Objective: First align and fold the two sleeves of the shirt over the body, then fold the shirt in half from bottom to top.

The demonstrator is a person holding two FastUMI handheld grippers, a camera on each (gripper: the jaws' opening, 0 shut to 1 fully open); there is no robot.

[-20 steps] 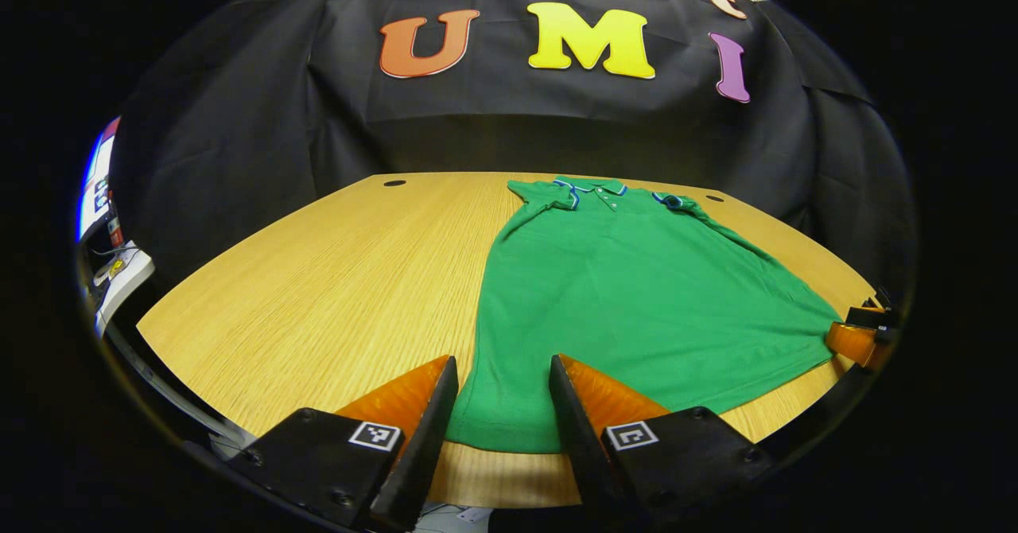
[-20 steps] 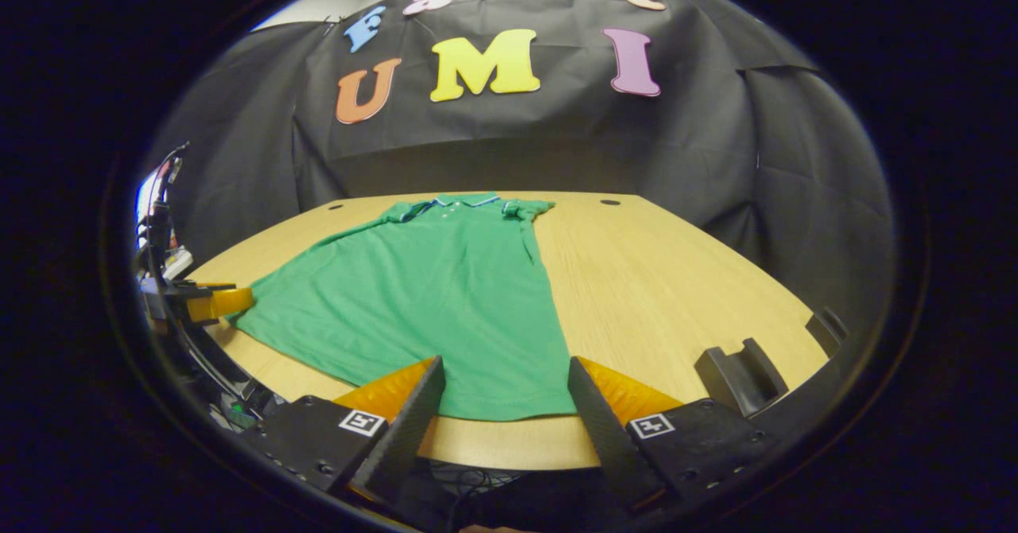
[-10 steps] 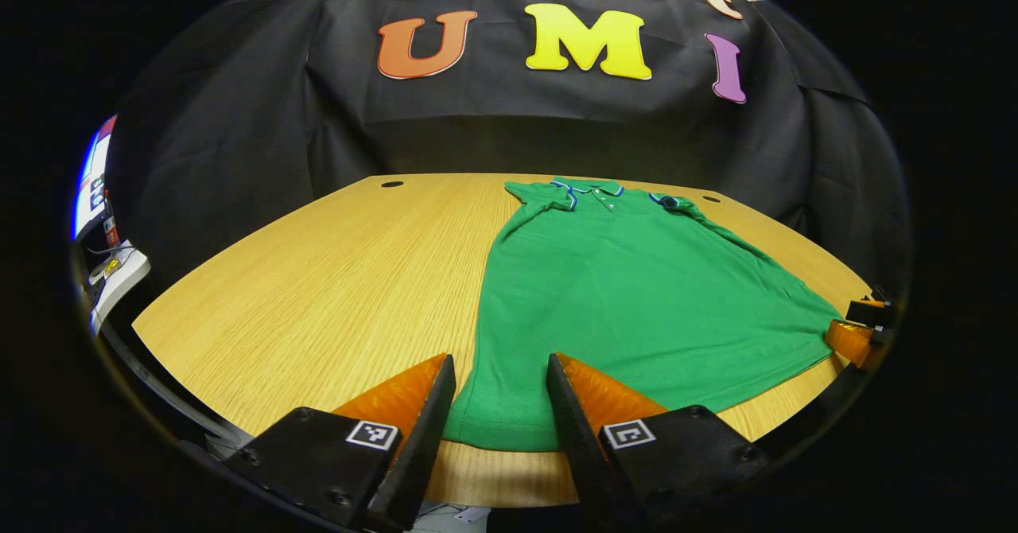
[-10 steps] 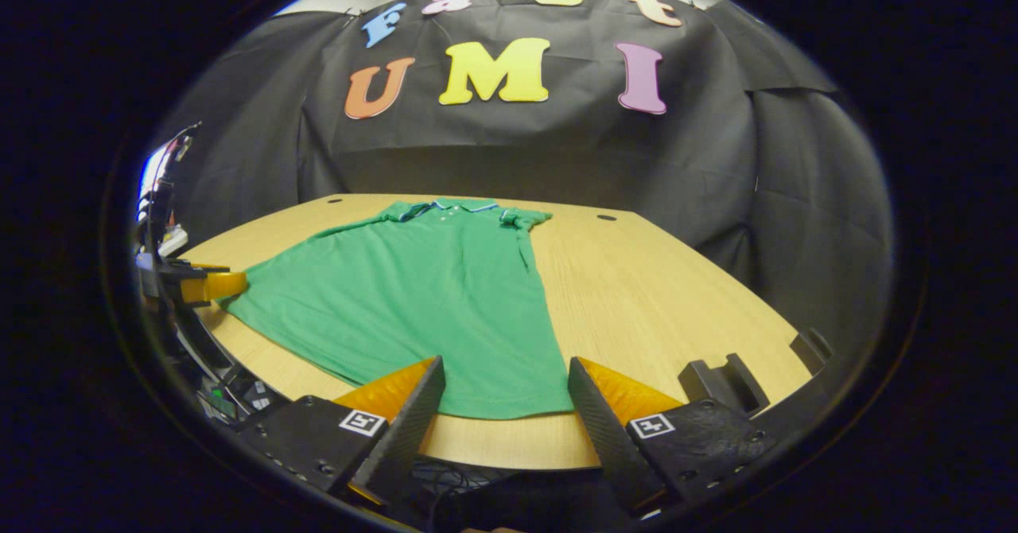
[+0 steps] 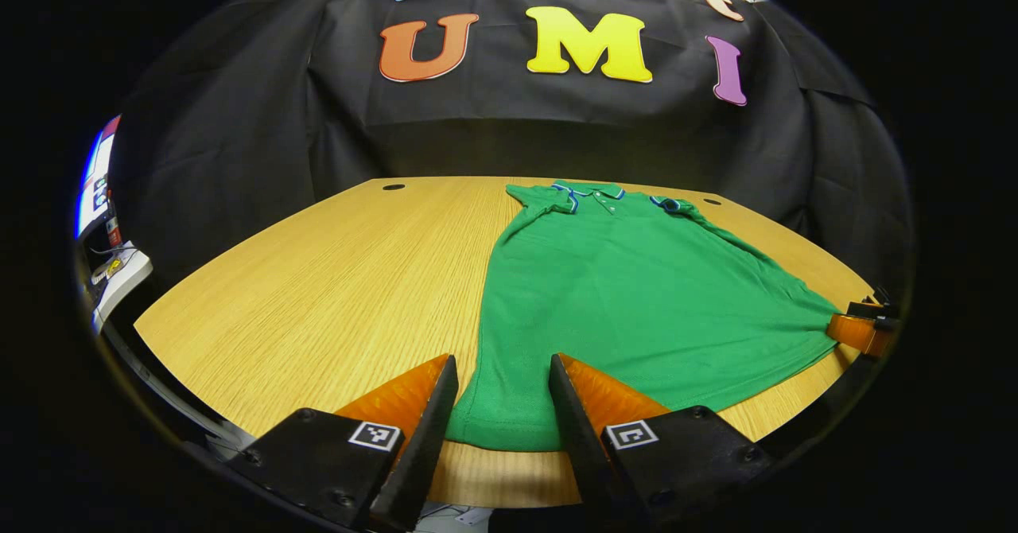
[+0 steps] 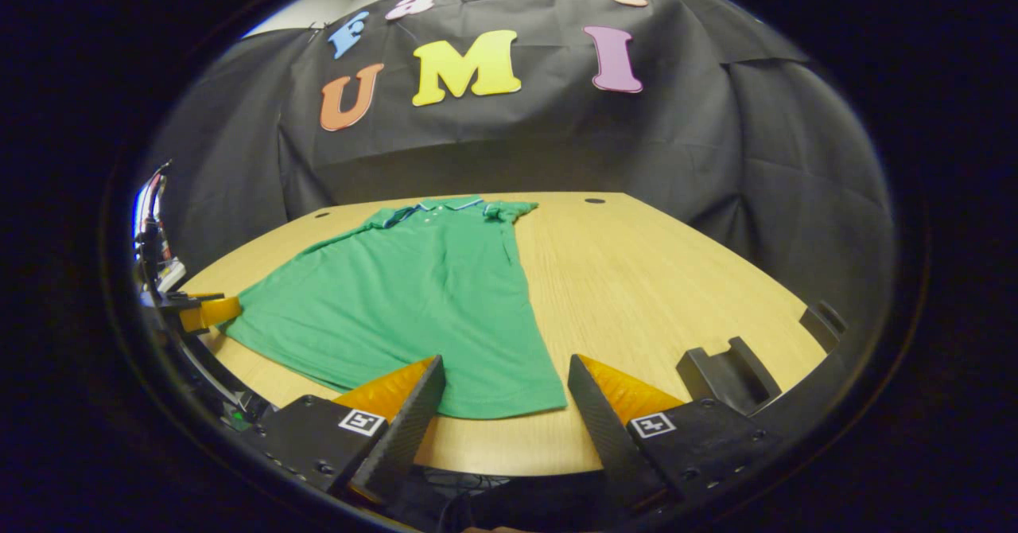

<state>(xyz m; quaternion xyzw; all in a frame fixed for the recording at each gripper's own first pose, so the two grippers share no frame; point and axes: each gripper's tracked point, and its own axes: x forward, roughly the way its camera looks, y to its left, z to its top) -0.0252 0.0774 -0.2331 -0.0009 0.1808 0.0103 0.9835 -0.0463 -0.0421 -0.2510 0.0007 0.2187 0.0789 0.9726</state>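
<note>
Hardly anything has shifted since a second ago: we still hover both parted grippers, left gripper (image 5: 501,406) and right gripper (image 6: 507,406), at the hem corners of the green polo shirt (image 5: 628,310) spread ahead on the wooden table (image 5: 334,278), seemingly poised for the bottom-up fold.

A lab-style recording booth — not a home. Black cloth wall (image 5: 238,135) hangs in creases behind and around a light wood-grain desk (image 5: 318,278) w/ round cable holes (image 5: 393,187) near the back edge. At the left edge, equipment and cables (image 6: 155,239) on a rack — typical research setup.
</note>
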